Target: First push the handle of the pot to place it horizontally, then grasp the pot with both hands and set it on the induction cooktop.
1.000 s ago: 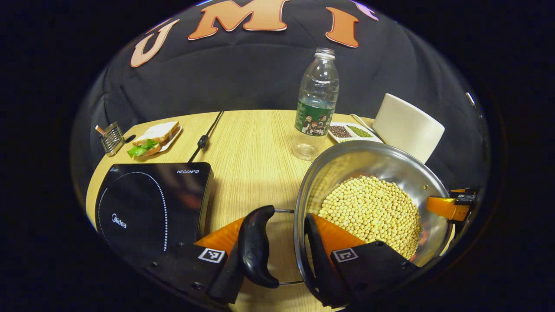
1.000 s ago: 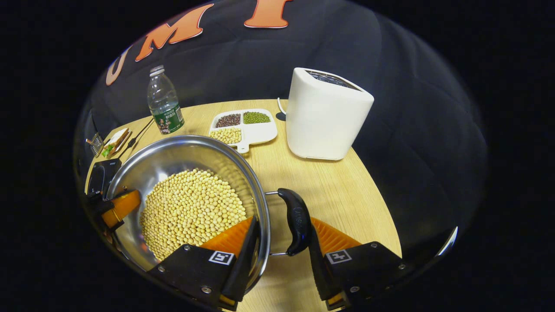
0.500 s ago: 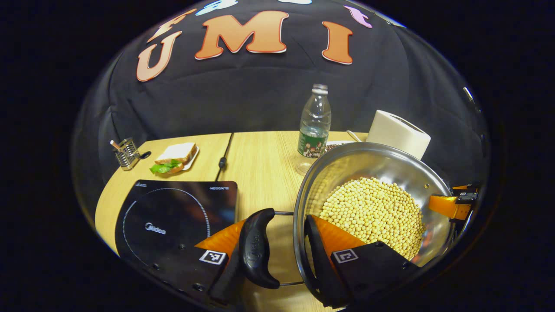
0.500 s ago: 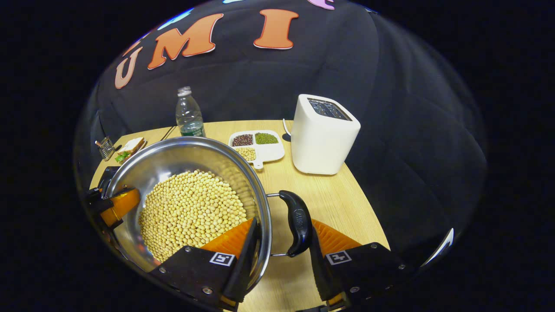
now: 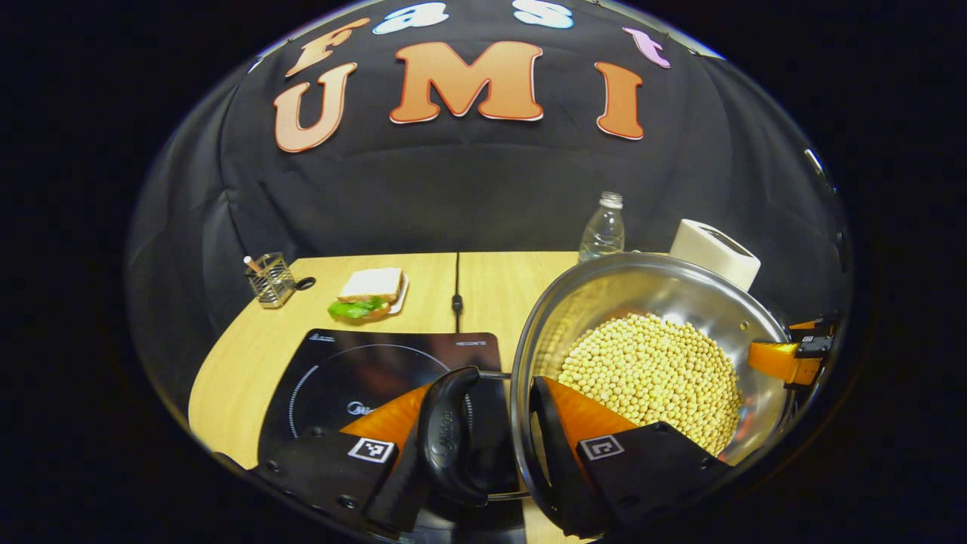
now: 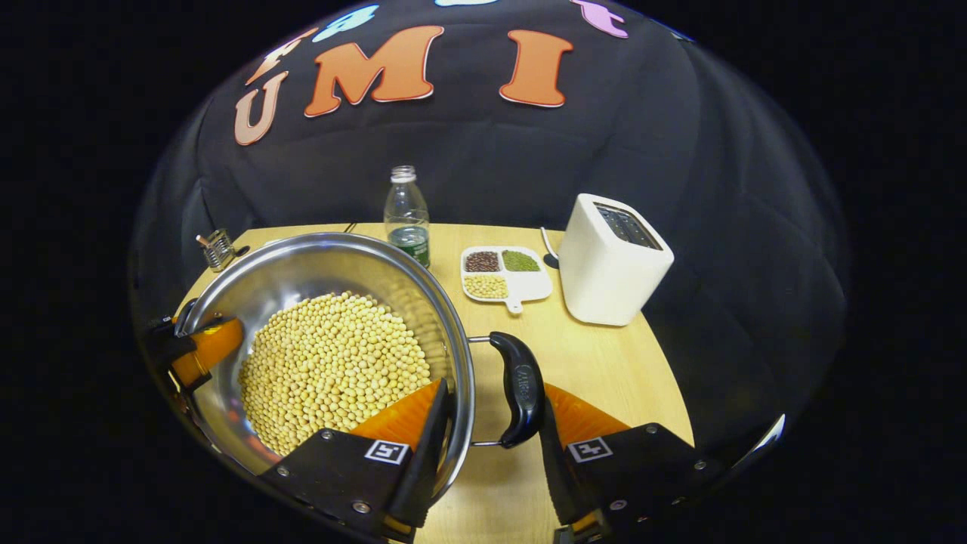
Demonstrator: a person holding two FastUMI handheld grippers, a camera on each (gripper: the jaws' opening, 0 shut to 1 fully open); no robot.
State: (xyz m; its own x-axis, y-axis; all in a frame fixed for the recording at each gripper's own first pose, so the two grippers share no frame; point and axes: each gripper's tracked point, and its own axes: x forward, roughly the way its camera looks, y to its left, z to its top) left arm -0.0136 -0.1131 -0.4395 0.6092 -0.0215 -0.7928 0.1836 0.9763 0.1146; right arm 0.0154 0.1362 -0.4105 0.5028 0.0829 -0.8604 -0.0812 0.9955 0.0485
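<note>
A steel pot (image 5: 604, 298) full of yellow soybeans (image 5: 653, 374) hangs between both grippers, off the table. My left gripper (image 5: 483, 449) is shut across the pot's black left handle (image 5: 447, 434) and its rim, with one finger inside the wall. In the right gripper view, my right gripper (image 6: 491, 446) is shut the same way across the right handle (image 6: 517, 389) and the rim of the pot (image 6: 317, 264). The black induction cooktop (image 5: 355, 370) lies below the left handle. Each gripper's orange finger shows across the pot in the other's view.
On the wooden table (image 6: 604, 366) stand a white toaster (image 6: 612, 268), a divided dish of beans (image 6: 505, 273) and a clear bottle (image 6: 406, 215). A sandwich plate (image 5: 369, 291), a wire holder (image 5: 270, 278) and the cooktop's cable (image 5: 456, 291) lie behind the cooktop.
The pot, held by both grippers, has risen and moved left. The cooktop has come under the left handle, and the bottle and toaster have dropped farther back.
</note>
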